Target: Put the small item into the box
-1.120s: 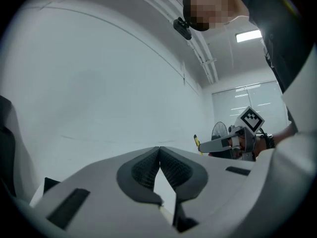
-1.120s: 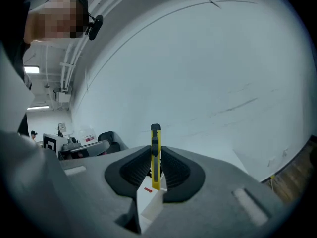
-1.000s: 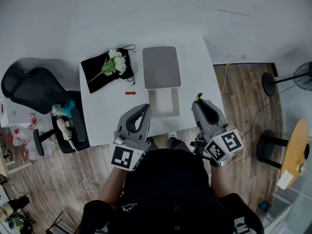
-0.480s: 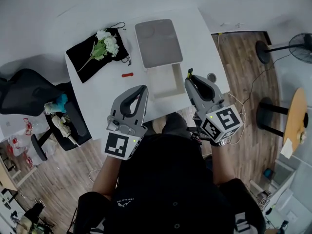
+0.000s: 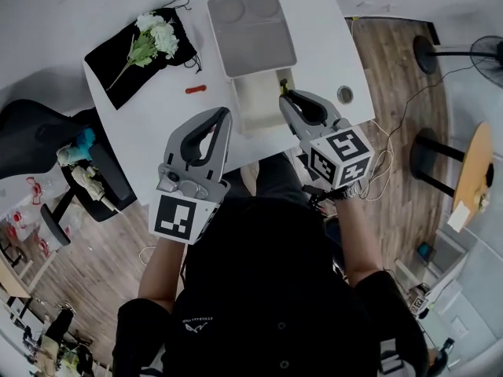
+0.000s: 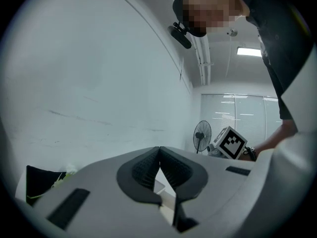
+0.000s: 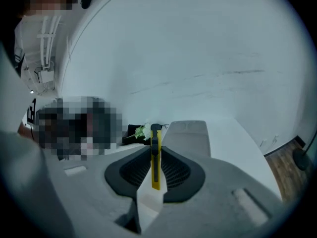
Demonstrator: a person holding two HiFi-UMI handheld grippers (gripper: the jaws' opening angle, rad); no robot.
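A white open box (image 5: pixel 253 107) lies on the white table (image 5: pixel 157 124), its grey lid (image 5: pixel 251 31) folded back on the far side. My right gripper (image 5: pixel 285 97) hangs at the box's right rim, shut on a yellow utility knife (image 5: pixel 283 86) that stands upright between the jaws (image 7: pixel 155 158). The left gripper (image 5: pixel 224 115) sits just left of the box, shut with nothing in it (image 6: pixel 159 151). A small red item (image 5: pixel 196 89) lies on the table left of the box. The grey lid (image 7: pixel 188 133) shows beyond the knife.
A black bag (image 5: pixel 134 49) with white flowers (image 5: pixel 154 31) lies at the table's far left. A small round disc (image 5: pixel 344 94) sits near the right edge. A black office chair (image 5: pixel 47 144) stands left of the table, a fan (image 5: pixel 487 53) at the right.
Both grippers have moved forward over the table toward the box. The right one, still holding the knife, has reached the box's right rim. The left stays shut.
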